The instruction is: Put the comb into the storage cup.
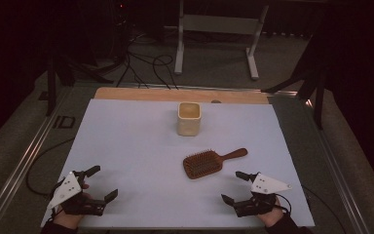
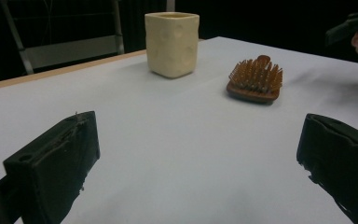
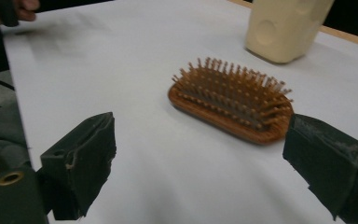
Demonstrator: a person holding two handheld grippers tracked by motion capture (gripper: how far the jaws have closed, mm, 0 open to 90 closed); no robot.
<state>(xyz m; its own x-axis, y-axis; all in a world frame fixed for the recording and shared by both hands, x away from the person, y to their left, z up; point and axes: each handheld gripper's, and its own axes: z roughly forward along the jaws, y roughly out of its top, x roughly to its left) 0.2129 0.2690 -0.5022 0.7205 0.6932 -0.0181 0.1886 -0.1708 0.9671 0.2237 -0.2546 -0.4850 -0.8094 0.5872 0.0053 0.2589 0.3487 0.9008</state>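
A: Starting at the left, the left gripper (image 1: 96,184) sits low at the near left corner of the worktop (image 1: 126,146), jaws spread wide with nothing between them. It is well apart from everything, so I'd leave it parked there.

B: Agreed. Moving toward the middle, the cream cup (image 1: 189,118) stands upright near the far edge, mouth up and seemingly empty. The wooden hairbrush (image 1: 203,164) lies nearer the person, bristles up, its handle pointing away to the right. Cup and brush are apart, not touching.

A: And at the right, the right gripper (image 1: 233,186) is released too, jaws wide, aimed at the brush head just ahead of it. In the right gripper view the hairbrush (image 3: 233,105) lies between and beyond the two jaws.

B: So the step in hand looks like picking up the brush with the right gripper, probably to stand it in the cup. How would you do it well?

A: I'd go for the handle or the neck rather than the bristled head. The pins would likely give a poor grip. Come down low, with one jaw on each side of the handle, and close firmly.

B: Then lift level before turning it handle-down.
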